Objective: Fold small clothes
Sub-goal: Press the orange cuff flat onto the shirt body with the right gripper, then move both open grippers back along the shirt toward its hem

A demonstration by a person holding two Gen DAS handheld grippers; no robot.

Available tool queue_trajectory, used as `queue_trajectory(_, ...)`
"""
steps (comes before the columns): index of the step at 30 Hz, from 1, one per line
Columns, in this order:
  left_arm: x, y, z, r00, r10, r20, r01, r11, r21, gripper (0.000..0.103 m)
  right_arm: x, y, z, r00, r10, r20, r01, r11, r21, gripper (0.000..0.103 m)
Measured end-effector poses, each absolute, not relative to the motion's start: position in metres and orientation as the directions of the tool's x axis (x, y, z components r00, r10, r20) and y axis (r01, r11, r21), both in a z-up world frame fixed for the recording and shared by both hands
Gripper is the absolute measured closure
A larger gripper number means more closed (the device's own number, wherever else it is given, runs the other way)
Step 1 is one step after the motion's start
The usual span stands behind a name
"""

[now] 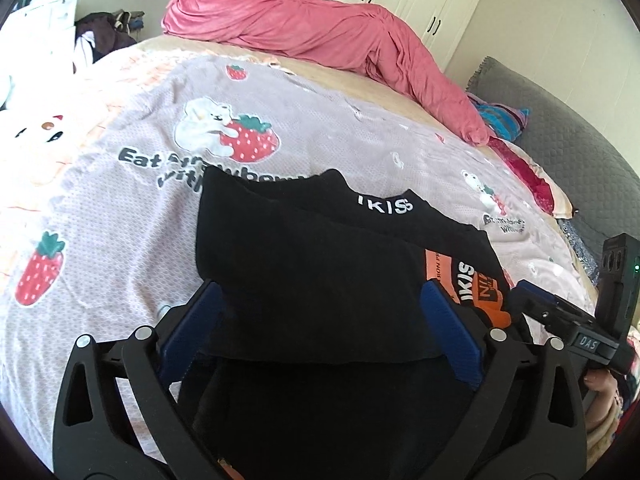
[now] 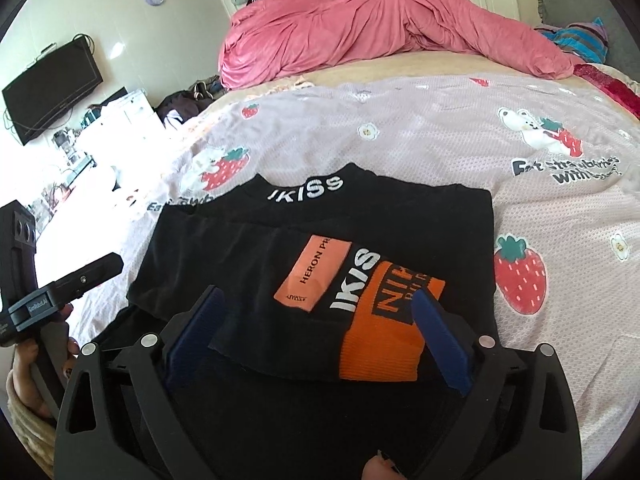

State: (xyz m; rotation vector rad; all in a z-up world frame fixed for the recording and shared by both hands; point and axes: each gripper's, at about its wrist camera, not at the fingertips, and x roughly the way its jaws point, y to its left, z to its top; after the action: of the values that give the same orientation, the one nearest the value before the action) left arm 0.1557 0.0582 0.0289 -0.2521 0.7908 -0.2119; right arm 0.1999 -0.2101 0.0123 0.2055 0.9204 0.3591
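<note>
black shirt [image 2: 248, 264] lies folded on the strawberry-print blanket [image 2: 460, 148], collar side away from the cameras, white "ikiss" lettering across the neckband. top layer is doubled over toward the collar, showing an orange patch [image 2: 316, 272] and an orange knit block [image 2: 384, 340] with black lettering. more black cloth spreads out beneath the near hem toward the cameras

left gripper [image 1: 318, 304]: jaws spread wide, blue pads [image 1: 196, 324] standing either side of the shirt's near edge, nothing pinched between them. can't tell whether the pad tips brush the cloth

right gripper [image 2: 316, 312]: also released, jaws wide, blue pads [image 2: 440, 340] flanking the orange block without clamping it. both grippers are side by side over the near hem, each showing at the edge of the other's view

pink duvet [image 2: 360, 28] bunched at the far side of the bed, striped cloth [image 2: 576, 38] next to it by a grey headboard [image 1: 560, 128]. white wardrobe doors behind, tv [image 2: 52, 88] on the wall in the right wrist view
</note>
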Motion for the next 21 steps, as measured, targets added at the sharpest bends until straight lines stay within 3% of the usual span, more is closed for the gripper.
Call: queue_trajectory(21, 0.129, 0.07, 0.037, 0.708, -0.202, -0.676, 0.08, 0.975, -0.208, 0.009, 0.176, -0.228, 0.035, 0.629, 0.351, -0.693, -0.219, 0.936, 0.275, 0.009)
